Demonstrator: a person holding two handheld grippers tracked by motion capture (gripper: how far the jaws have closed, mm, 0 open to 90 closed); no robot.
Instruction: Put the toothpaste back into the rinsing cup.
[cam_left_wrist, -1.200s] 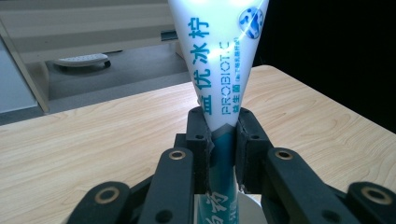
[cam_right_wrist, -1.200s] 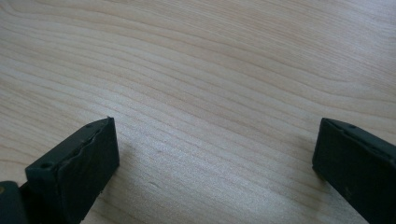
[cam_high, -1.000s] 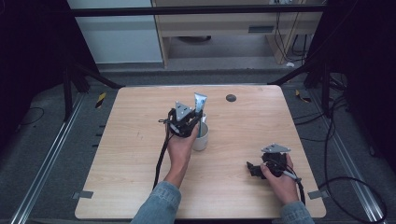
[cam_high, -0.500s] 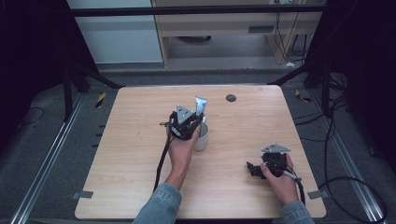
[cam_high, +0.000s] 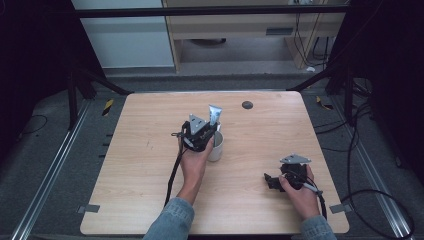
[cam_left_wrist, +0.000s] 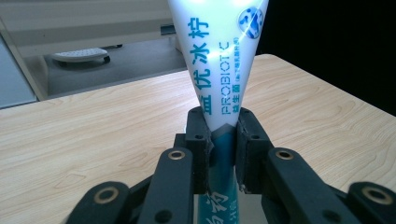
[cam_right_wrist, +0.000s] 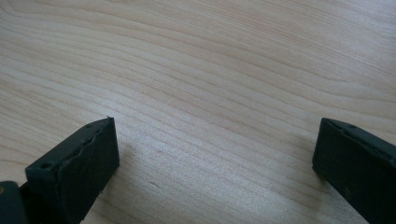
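Note:
A white and teal toothpaste tube (cam_left_wrist: 219, 60) stands upright between the jaws of my left gripper (cam_left_wrist: 222, 149), which is shut on it. From above, the left gripper (cam_high: 200, 134) hangs over a white cup (cam_high: 216, 147) at the table's middle, and the tube (cam_high: 215, 115) sticks up past it. Whether the tube's lower end is inside the cup is hidden by the gripper. My right gripper (cam_high: 272, 181) rests low at the table's front right, open, with bare wood between its fingertips (cam_right_wrist: 88, 158).
The wooden table (cam_high: 150, 165) has a small dark round hole or cap (cam_high: 247, 104) near its far edge. Beyond the table are a dark floor, metal frame legs and cables at the right.
The left gripper with the tube has shifted very slightly above the cup. The right hand has stayed still.

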